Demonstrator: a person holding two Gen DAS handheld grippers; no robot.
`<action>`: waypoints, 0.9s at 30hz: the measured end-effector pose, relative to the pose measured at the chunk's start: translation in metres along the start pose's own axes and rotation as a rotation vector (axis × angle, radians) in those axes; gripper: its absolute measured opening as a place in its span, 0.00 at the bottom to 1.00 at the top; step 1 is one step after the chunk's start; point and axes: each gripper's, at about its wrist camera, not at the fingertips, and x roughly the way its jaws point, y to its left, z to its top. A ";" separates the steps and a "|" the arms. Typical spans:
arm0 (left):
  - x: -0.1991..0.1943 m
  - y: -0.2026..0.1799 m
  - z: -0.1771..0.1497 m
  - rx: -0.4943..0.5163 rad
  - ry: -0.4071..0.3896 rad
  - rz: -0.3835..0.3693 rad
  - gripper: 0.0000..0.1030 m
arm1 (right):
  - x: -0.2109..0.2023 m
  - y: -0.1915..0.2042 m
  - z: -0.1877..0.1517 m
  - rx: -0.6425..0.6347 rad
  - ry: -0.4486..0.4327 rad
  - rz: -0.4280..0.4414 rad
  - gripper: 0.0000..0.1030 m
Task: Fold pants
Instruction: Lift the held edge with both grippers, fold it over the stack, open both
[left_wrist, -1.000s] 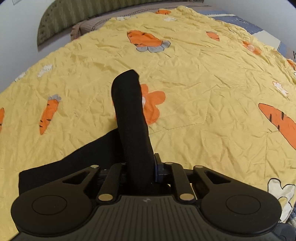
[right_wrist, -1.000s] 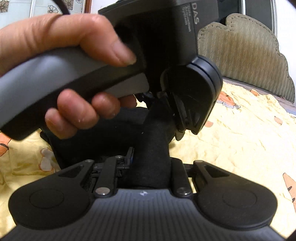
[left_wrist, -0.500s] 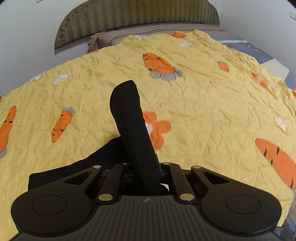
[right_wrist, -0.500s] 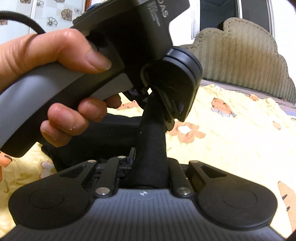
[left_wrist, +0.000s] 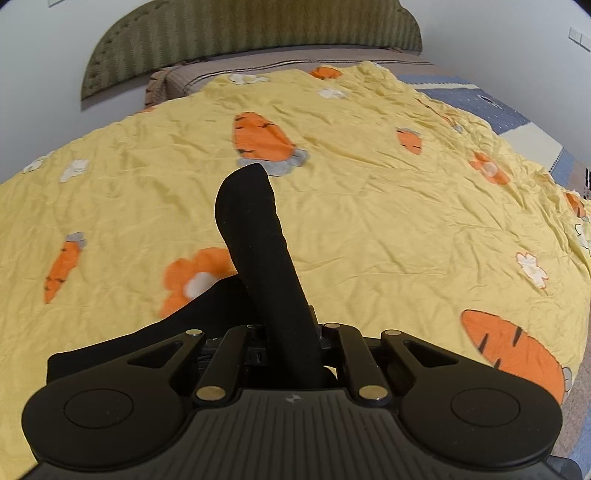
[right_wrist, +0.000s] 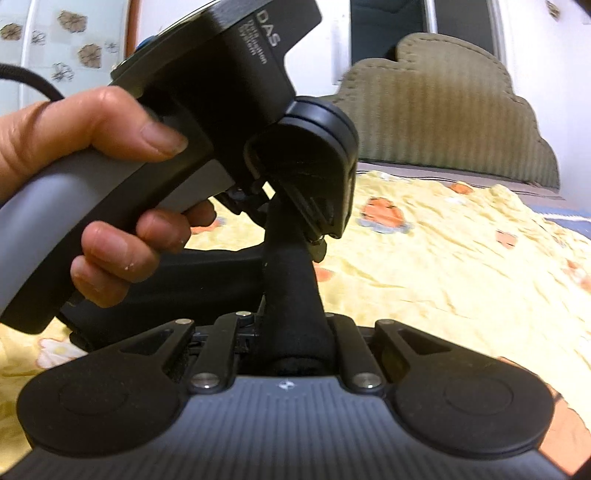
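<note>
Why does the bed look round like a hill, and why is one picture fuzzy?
Left wrist view: the fisheye lens bends the yellow bedspread into a dome, sharp and evenly lit. Right wrist view: the bedspread and headboard smear with motion blur, and the black pants show almost no detail.

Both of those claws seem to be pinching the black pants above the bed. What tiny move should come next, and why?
Probably carry both ends a bit farther over the yellow bedspread. The left gripper and right gripper are each shut on the black pants, part of which trails on the bed, so the fold isn't laid down yet.
</note>
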 end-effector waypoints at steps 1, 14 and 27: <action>0.003 -0.006 0.001 0.003 0.005 -0.005 0.09 | -0.003 -0.004 0.000 0.006 0.002 -0.008 0.11; 0.038 -0.063 0.000 0.068 0.051 -0.016 0.09 | -0.020 -0.053 -0.023 0.074 0.039 -0.079 0.11; 0.013 -0.027 -0.003 0.030 0.051 -0.112 0.25 | -0.023 -0.067 -0.029 0.083 0.063 -0.082 0.11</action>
